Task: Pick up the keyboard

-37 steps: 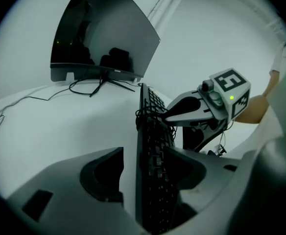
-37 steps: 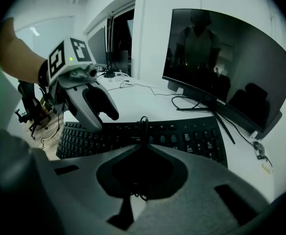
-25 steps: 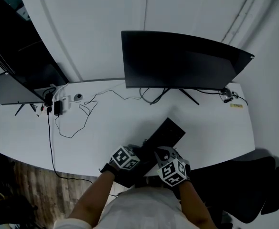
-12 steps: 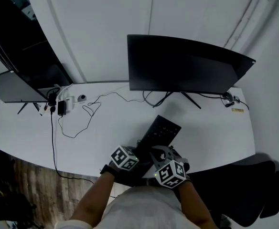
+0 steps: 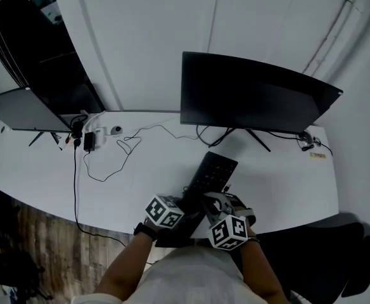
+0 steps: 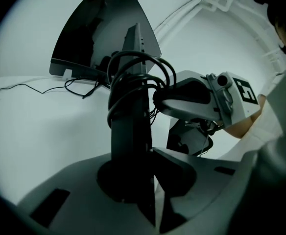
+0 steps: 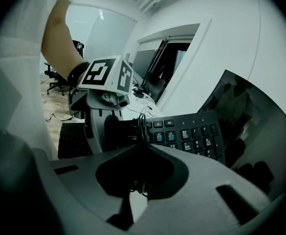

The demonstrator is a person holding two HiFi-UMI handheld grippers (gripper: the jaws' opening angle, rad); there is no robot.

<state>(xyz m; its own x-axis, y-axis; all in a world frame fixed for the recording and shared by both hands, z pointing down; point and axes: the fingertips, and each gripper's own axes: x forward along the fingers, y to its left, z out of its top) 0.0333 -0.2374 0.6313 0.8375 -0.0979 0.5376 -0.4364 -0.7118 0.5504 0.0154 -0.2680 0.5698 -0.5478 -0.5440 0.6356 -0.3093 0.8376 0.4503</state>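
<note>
In the head view the black keyboard [image 5: 214, 171] slants up off the white desk [image 5: 140, 176], its near end between both grippers. My left gripper [image 5: 185, 202] has just been closing, and its jaws now clamp the keyboard [image 6: 131, 126], which stands edge-on between them. A cable [image 6: 133, 65] is wound in loops around the keyboard. My right gripper [image 5: 213, 202] is shut on strands of that cable [image 7: 141, 126], with the keys [image 7: 194, 135] just beyond its jaws. Each gripper shows in the other's view: right gripper [image 6: 158, 100], left gripper [image 7: 102, 127].
A wide dark monitor [image 5: 255, 94] stands on the desk behind the keyboard, its stand legs [image 5: 236, 135] close to the far end. A second screen [image 5: 20, 109], a plug block [image 5: 90, 139] and loose wires [image 5: 109, 160] lie at the left. A black chair [image 5: 324, 258] is near right.
The left gripper's jaws have closed onto the keyboard's near end. Both grippers have risen with it, so the keyboard tilts more steeply.
</note>
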